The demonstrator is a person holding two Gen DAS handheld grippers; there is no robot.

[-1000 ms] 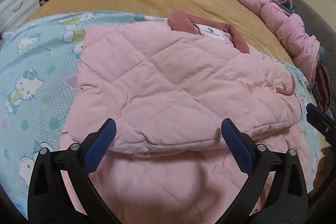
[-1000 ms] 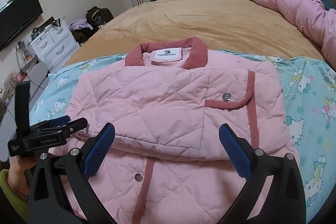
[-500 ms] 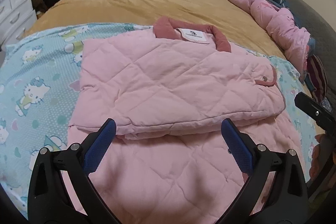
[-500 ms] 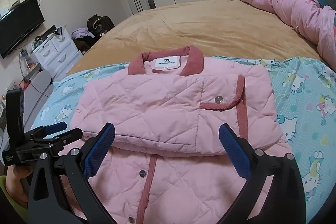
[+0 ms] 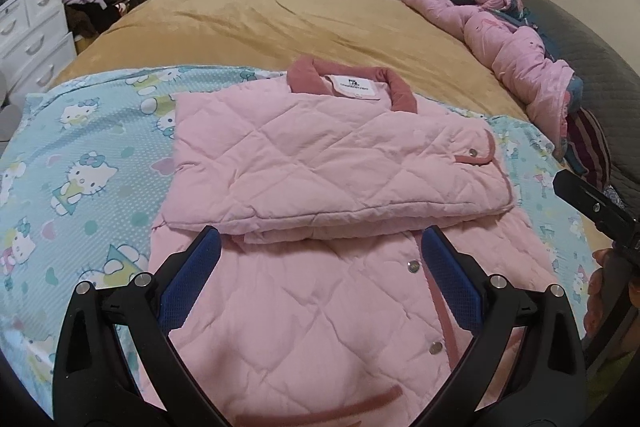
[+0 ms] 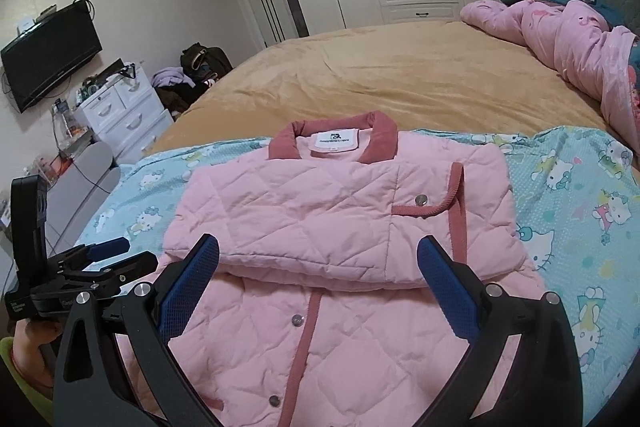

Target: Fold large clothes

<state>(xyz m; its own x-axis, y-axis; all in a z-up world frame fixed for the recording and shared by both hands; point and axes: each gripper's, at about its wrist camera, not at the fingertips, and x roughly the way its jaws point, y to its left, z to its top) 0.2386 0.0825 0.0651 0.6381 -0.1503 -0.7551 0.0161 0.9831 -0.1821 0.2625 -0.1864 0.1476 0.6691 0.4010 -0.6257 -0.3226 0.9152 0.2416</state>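
Both tongs, left (image 5: 316, 259) and right (image 6: 318, 279), spread wide, empty. Pink quilted jacket (image 6: 320, 211) sleeves folded in; lower half still unfolded.

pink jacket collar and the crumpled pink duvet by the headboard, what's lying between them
Only bare tan bedspread lies between the collar and the pink duvet; the right wrist view shows it best.

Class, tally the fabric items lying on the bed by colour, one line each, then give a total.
Pink quilted jacket: 1
Light blue cartoon-print sheet: 1
Tan blanket: 1
Pink bundled duvet: 1
Total: 4
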